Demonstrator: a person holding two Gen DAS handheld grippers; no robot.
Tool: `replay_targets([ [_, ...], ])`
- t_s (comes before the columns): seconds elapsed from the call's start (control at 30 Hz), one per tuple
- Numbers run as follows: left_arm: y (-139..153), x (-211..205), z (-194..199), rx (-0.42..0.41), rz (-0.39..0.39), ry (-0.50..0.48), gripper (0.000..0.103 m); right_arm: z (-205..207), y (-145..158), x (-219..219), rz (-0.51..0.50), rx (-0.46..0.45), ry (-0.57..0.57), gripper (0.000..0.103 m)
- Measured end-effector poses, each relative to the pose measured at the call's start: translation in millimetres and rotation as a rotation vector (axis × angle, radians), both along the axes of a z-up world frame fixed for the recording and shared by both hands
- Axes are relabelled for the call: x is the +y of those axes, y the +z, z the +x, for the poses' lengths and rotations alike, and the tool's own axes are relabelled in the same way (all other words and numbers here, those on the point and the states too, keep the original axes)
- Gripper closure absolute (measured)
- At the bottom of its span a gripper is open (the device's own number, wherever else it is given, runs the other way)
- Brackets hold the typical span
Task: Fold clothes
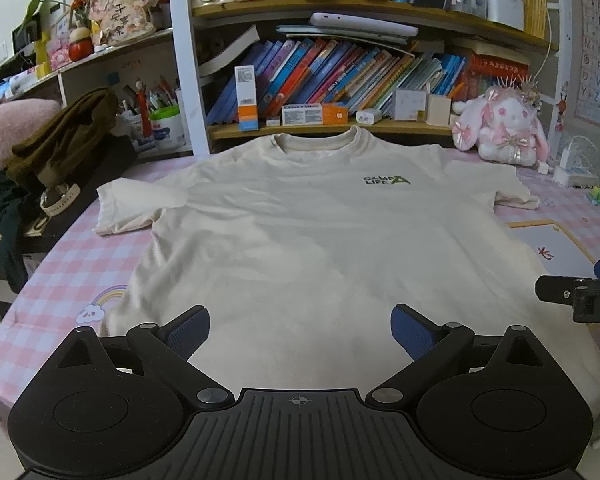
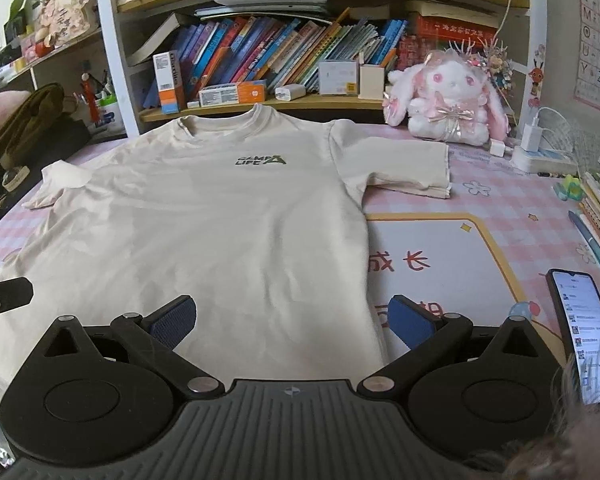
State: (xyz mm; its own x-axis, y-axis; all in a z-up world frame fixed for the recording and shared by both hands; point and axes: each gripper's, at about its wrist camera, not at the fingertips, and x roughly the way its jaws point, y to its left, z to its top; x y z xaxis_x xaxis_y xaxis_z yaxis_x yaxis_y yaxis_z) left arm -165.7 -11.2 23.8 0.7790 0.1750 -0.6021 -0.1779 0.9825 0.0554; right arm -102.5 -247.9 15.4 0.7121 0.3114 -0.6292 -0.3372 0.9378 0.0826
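While the cream T-shirt (image 1: 300, 240) lies spread flat and face up on the pink checked tablecloth (image 1: 60, 280), its collar points away from me toward the bookshelf (image 1: 340, 128) and its hem runs along the near edge. Both short sleeves are out to the sides, and a small green logo (image 1: 386, 179) sits on the chest, on the shirt's right as I look at it. I hold my left gripper (image 1: 300, 336) over the shirt's hem, jaws spread wide with nothing between the blue pads (image 1: 188, 334), only bare fabric showing in the gap. My right gripper (image 2: 292, 322) hovers at the shirt's right hem corner, also wide open and empty; its left pad is over the cloth and its right pad over the white printed mat (image 2: 440, 264) just beside the shirt's right edge. Whether either gripper touches the fabric, I cannot tell. Further right of the shirt a lit phone (image 2: 584, 336) lies on the table. Beyond the shirt's right sleeve a pink and white plush rabbit (image 2: 448, 100) sits near a white power strip (image 2: 540, 160). Left of the shirt, an olive-brown garment (image 1: 68, 132) is heaped off the table edge. Behind the collar, leaning books (image 1: 340, 76) fill the shelf.
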Motion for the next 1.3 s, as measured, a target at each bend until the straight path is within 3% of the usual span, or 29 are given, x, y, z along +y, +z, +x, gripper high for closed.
replay_targets([
  [0.43, -8.4, 23.7, 12.1, 0.012, -0.021, -0.059, 0.004, 4.1, -5.2, 11.5, -0.021, 0.028, -0.056, 0.0],
  [0.8, -3.2, 112.8, 35.0, -0.019, -0.068, -0.124, 0.004, -1.4, 0.4, 74.6, -0.029, 0.014, -0.187, 0.0],
  [1.03, -2.4, 189.6, 50.7, -0.044, -0.167, -0.072, 0.004, -5.5, -1.7, 120.4, -0.028, 0.015, -0.255, 0.0],
  [1.13, -4.6, 223.8, 58.7, -0.052, -0.251, -0.03, 0.006, -7.7, -2.5, 137.6, -0.037, 0.02, -0.27, 0.0],
  [1.23, -10.2, 256.9, 70.4, -0.056, -0.351, 0.043, 0.012, -10.5, -1.4, 150.7, -0.06, 0.019, -0.285, 0.0],
  [1.3, -15.6, 278.5, 79.9, -0.055, -0.421, 0.098, 0.022, -12.4, -1.6, 155.4, -0.071, 0.022, -0.3, 0.0],
])
